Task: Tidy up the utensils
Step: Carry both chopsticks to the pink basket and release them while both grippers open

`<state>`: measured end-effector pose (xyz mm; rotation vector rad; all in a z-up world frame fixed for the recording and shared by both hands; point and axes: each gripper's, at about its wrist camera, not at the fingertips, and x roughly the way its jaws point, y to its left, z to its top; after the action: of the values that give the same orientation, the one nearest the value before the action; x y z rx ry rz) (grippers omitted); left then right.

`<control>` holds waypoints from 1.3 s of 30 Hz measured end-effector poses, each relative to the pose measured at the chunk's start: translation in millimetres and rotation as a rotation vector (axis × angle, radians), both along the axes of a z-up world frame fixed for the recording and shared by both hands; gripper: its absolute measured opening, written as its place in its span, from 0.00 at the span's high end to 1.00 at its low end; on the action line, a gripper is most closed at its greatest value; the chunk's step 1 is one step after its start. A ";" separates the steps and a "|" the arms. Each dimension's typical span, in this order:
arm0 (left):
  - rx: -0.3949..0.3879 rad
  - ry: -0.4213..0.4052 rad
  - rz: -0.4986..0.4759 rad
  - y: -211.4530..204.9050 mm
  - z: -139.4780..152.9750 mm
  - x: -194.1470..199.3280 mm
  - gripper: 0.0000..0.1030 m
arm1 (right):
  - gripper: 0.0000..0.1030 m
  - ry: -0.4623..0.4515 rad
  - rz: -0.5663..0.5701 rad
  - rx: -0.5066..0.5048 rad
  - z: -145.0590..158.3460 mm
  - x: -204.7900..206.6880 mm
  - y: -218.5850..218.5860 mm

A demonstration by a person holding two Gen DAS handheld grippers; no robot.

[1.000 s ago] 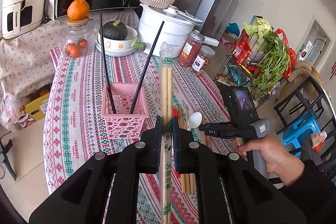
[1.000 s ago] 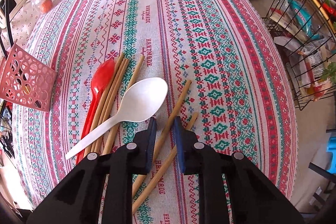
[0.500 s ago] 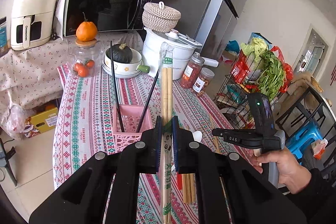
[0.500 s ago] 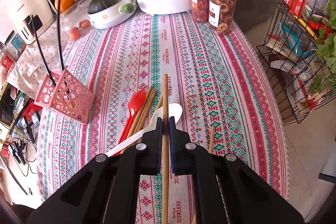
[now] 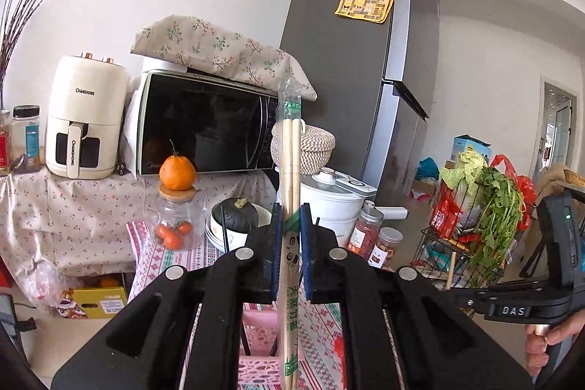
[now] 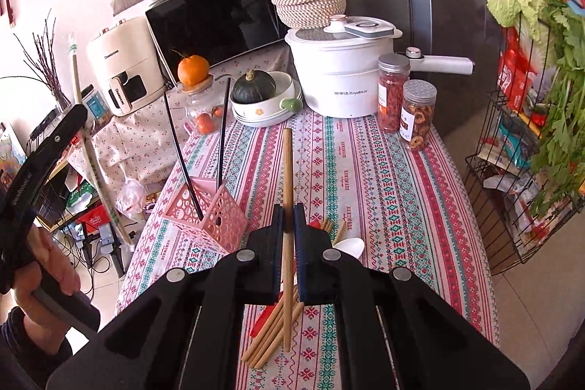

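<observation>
Two grippers: both loaded, one item each.
Left gripper (image 5: 290,240): clenched on a wrapped chopstick pair (image 5: 290,170), which stands upright between the blue pads; the plastic sleeve tip points to 12 o'clock.
Change, left: a second ago this camera looked down on the table; now it is tilted up at the microwave (image 5: 204,127) and fridge (image 5: 358,61). The pair has been lifted well above the pink basket (image 5: 261,353), which shows only as a sliver at 6 o'clock.
Pink basket, right view (image 6: 206,212): at 10 o'clock of the right gripper, two black chopsticks (image 6: 204,152) leaning in it.
Right gripper (image 6: 289,229): grasping a single wooden chopstick (image 6: 288,178), held along the finger axis. A second ago its jaws were apart over the loose pile; now the stick is clamped and raised off the cloth.
Meaning for task: likely both pickups are done; dropping the items into the basket looks like the next step.
Still on the tablecloth (image 6: 384,189): loose wooden chopsticks (image 6: 270,335), a white spoon (image 6: 351,247) and a red spoon (image 6: 316,224) at 6 o'clock, below the right gripper.
Hidden: the basket floor; most of the red spoon, behind the right gripper body. The lower end of the wrapped pair runs out of frame, so whether it hangs over the basket opening cannot be told.
</observation>
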<state>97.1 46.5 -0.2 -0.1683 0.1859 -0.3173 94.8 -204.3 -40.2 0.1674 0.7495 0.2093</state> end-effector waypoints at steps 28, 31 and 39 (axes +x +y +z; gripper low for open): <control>0.078 0.414 0.000 12.7 -42.6 16.5 0.07 | 0.94 -0.142 0.056 0.073 46.6 0.7 27.7; 0.078 0.544 0.036 27.2 -36.4 11.1 0.07 | 0.94 -0.180 0.071 0.094 59.5 2.6 37.4; 0.049 0.591 0.132 60.5 -45.7 0.0 0.07 | 0.94 -0.269 0.062 0.137 79.7 22.2 62.4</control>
<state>97.0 107.0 -45.9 -0.2217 0.7632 -0.1231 117.0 -141.8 39.4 0.2410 0.4727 0.3353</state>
